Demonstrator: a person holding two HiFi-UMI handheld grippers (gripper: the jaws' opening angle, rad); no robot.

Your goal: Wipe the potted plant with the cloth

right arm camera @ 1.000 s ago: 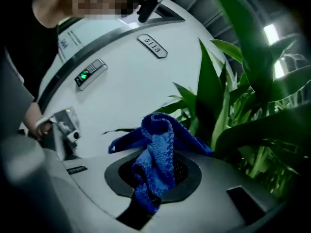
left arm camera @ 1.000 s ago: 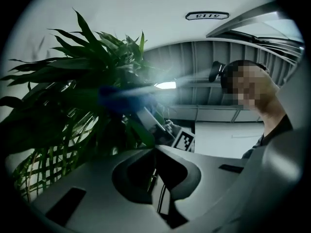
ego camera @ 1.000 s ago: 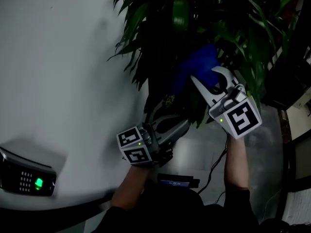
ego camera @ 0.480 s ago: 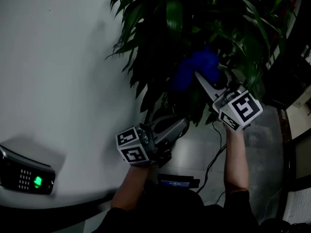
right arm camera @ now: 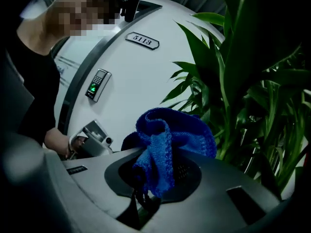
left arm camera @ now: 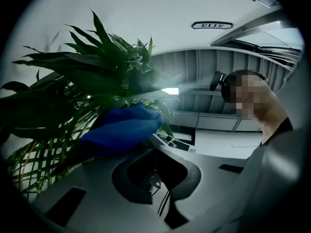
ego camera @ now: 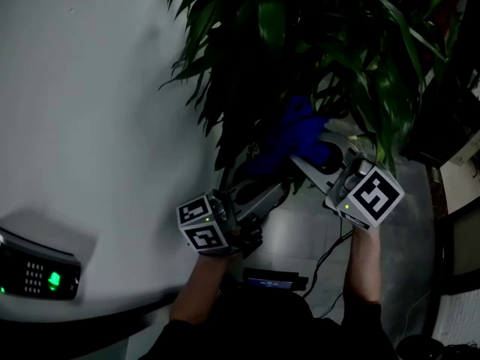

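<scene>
Cloth — knitted, bunched — amid blade-shaped leaves

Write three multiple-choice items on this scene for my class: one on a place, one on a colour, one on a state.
1. Where is the keypad? A on the white wall; B on a shelf; C on a chair.
2. What colour is the cloth? A red; B blue; C white.
3. The right gripper is: A open; B shut on a pen; C shut on the cloth.
Key: A, it hangs on the wall, lower left in the head view; B, blue in all views; C, its fingers pinch it.
</scene>
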